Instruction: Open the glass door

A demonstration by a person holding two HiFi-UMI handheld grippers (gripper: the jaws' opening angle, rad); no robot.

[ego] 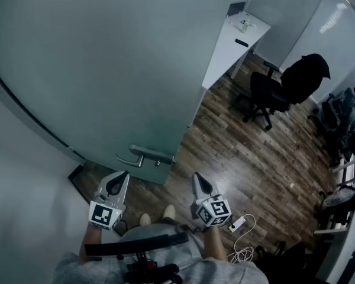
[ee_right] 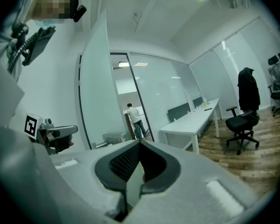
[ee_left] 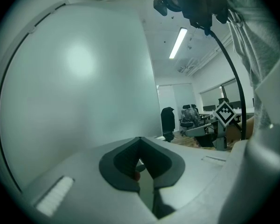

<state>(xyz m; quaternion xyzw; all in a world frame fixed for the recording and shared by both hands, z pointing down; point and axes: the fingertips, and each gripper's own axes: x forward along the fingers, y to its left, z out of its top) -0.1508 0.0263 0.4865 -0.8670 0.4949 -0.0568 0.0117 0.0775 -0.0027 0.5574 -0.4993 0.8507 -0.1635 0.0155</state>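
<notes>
The frosted glass door (ego: 106, 70) stands ajar, its free edge toward the room, and it fills the left gripper view (ee_left: 74, 78). A metal lever handle (ego: 143, 154) sits near its lower edge, also seen in the right gripper view (ee_right: 104, 143). My left gripper (ego: 123, 175) is just below the handle, apart from it, with its jaws together on nothing (ee_left: 140, 139). My right gripper (ego: 196, 176) hangs to the right of the door edge, also shut and empty (ee_right: 140, 142).
A long white desk (ego: 231, 40) runs behind the door. A black office chair (ego: 278, 90) with a jacket stands on the wood floor, more chairs (ego: 343, 117) at the right. A power strip with cable (ego: 239, 223) lies near my feet. A person (ee_right: 135, 118) stands far off.
</notes>
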